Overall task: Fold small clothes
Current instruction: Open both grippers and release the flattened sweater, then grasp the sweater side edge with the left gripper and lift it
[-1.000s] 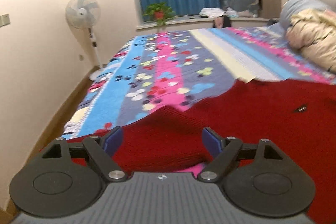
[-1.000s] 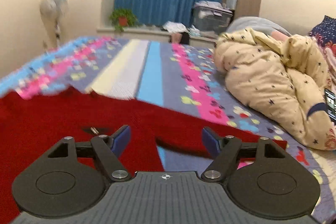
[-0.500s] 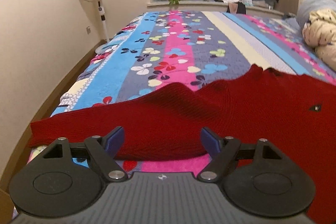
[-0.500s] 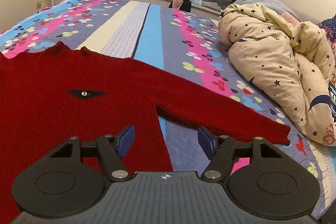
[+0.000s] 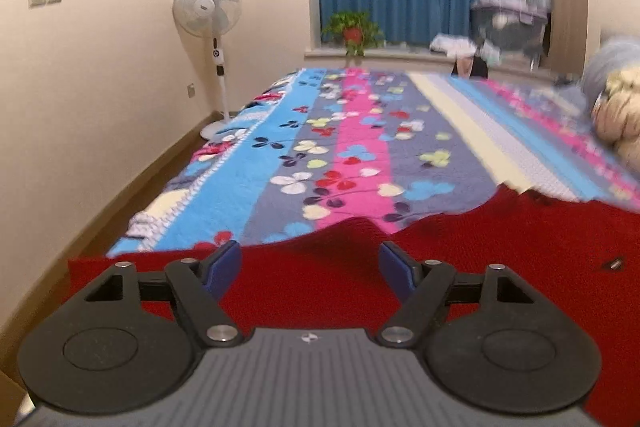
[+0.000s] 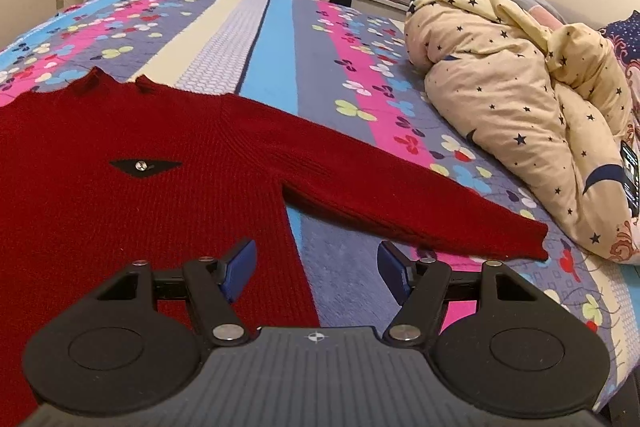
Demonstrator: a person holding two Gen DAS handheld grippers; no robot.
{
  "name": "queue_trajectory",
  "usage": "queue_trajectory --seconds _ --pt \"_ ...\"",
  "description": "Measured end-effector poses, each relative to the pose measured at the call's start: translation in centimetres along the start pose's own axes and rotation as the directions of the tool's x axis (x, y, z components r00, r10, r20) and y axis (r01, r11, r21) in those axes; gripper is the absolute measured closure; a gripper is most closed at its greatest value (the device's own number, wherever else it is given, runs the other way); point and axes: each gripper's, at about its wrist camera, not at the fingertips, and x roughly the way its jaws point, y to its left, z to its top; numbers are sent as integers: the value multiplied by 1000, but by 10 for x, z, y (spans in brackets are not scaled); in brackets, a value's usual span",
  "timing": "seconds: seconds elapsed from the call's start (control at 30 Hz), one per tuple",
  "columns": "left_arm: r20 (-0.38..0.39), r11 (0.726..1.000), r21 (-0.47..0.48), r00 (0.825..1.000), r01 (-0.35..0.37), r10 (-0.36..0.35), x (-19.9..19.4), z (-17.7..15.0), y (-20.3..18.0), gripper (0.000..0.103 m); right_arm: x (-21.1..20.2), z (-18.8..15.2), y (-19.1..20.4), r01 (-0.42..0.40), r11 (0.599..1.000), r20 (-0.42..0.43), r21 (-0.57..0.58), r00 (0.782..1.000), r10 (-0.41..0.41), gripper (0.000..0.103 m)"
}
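Observation:
A red knit sweater (image 6: 132,163) lies spread flat on the bed, front up, with a small black patch (image 6: 145,167) on the chest. Its right sleeve (image 6: 408,195) stretches out toward a crumpled duvet. My right gripper (image 6: 316,269) is open and empty, low over the sweater's side edge below the armpit. In the left wrist view the sweater's left sleeve and shoulder (image 5: 328,267) fill the foreground. My left gripper (image 5: 310,269) is open and empty just above that sleeve.
The bed has a striped floral cover (image 5: 352,155). A cream star-print duvet (image 6: 520,99) lies bunched at the right, with a phone (image 6: 630,175) beside it. A standing fan (image 5: 208,11), a wall, a potted plant (image 5: 354,31) and blue curtains are beyond.
The left gripper has dropped lower and closer to the sleeve, with its view tilted up. The right gripper has stayed over the sweater's side edge. Both stay open.

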Motion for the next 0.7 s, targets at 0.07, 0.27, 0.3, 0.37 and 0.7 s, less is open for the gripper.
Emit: queue_trajectory --seconds 0.07,0.27,0.3,0.37,0.7 --pt "-1 997 39 998 -63 63 12 4 7 35 2 -2 -1 13 1000 -10 -7 1000 -13 34" --pt "-93 983 -93 984 -161 153 37 -12 59 70 1 -3 -7 44 999 -8 25 999 -44 34" --pt "-101 978 -137 984 -159 146 39 -11 68 70 2 -2 -8 48 998 -9 28 999 -48 34" --pt "-138 964 -192 978 -184 159 48 -13 84 70 4 -1 -8 58 998 -13 37 998 -58 34" --pt "-364 855 -402 914 -327 178 97 -38 163 53 9 4 9 39 999 -16 -3 999 -39 34"
